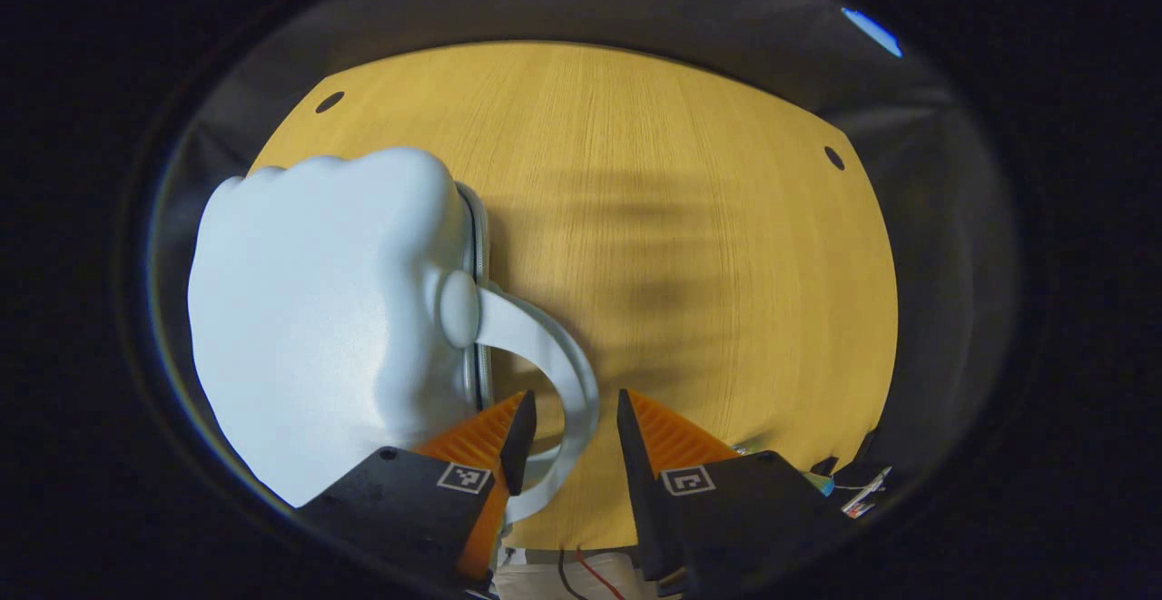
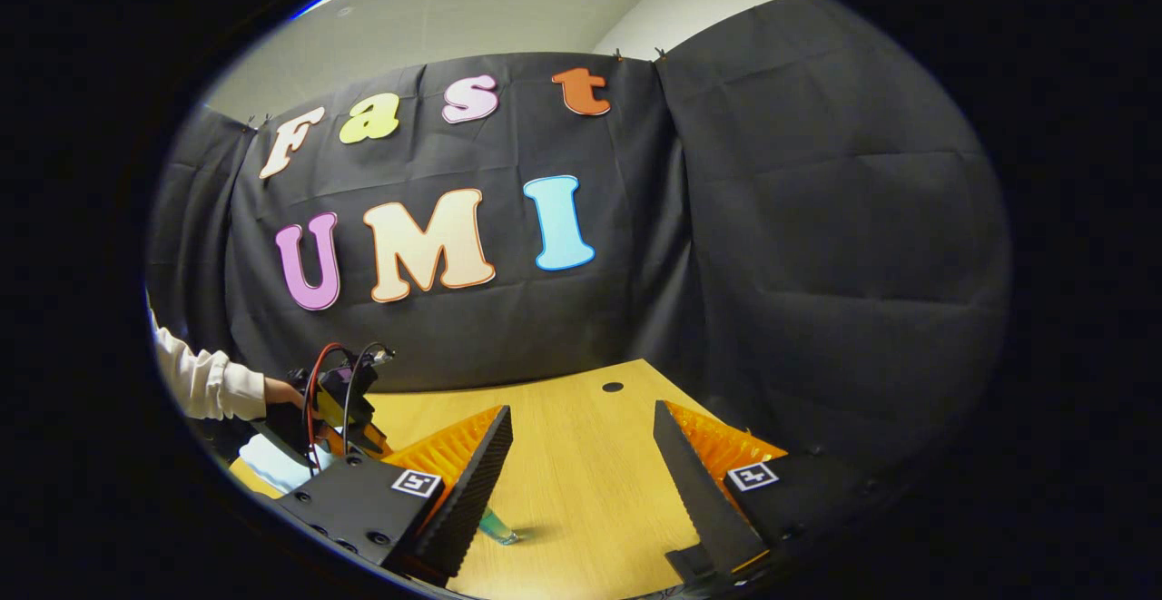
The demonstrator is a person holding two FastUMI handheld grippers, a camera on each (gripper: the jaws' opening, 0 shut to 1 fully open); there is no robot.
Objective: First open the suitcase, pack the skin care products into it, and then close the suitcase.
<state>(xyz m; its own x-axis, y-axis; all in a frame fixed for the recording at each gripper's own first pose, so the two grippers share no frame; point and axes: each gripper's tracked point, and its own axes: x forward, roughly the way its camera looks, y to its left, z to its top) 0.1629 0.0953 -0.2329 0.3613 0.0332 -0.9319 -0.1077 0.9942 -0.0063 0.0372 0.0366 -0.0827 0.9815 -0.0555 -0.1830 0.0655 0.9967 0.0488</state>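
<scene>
Spread apart, the left gripper's (image 1: 574, 418) jaws are straddling the suitcase handle (image 1: 556, 359) without pressing it. Pale blue and closed, the suitcase (image 1: 318, 309) is lying on the wooden table (image 1: 690, 246), its near end hidden. Gaping too, the right gripper (image 2: 581, 455) is holding nothing.

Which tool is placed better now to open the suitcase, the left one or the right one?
Left. The left tool is open around the curved white handle of the pale blue hard-shell suitcase. The right tool hangs open over bare wooden table.
</scene>
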